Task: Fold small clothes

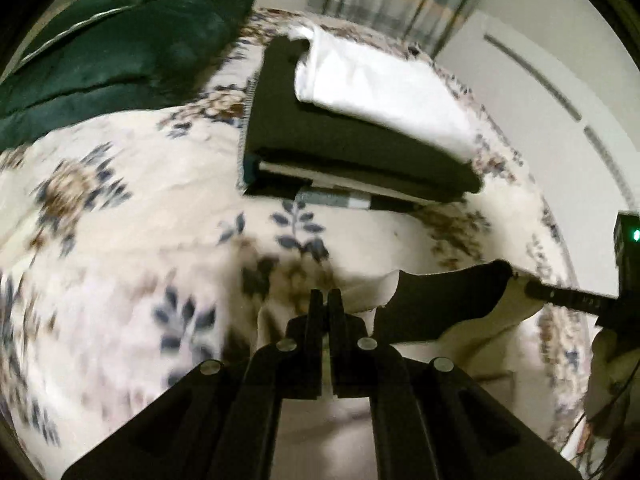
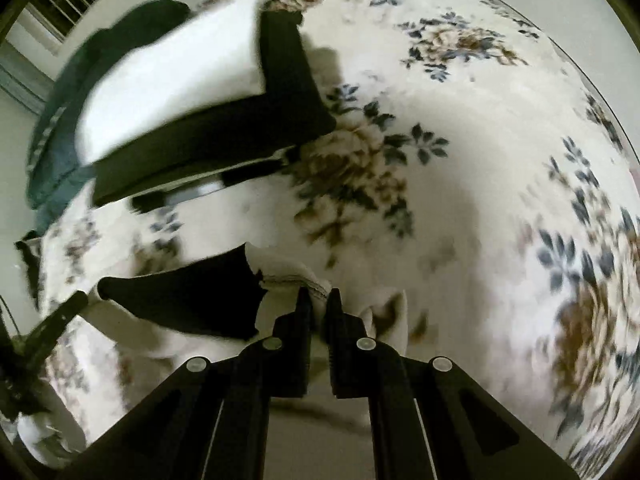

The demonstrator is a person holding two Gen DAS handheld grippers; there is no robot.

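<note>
A folded stack [image 1: 360, 140] sat upper centre while both clamped grippers [image 1: 325, 296] [image 2: 319, 296] held a cream garment [image 2: 288, 276], unfolded.

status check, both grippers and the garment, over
Left gripper and right gripper shut on cream garment, lifted. Folded stack ahead, clear.

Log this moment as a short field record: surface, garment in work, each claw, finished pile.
surface: floral bedspread
garment in work: cream garment with a black patch, held up between both claws
left claw: shut on the cream garment
right claw: shut on the cream garment's hem
folded pile: white piece on top of black piece
behind pile: green cushion
</note>
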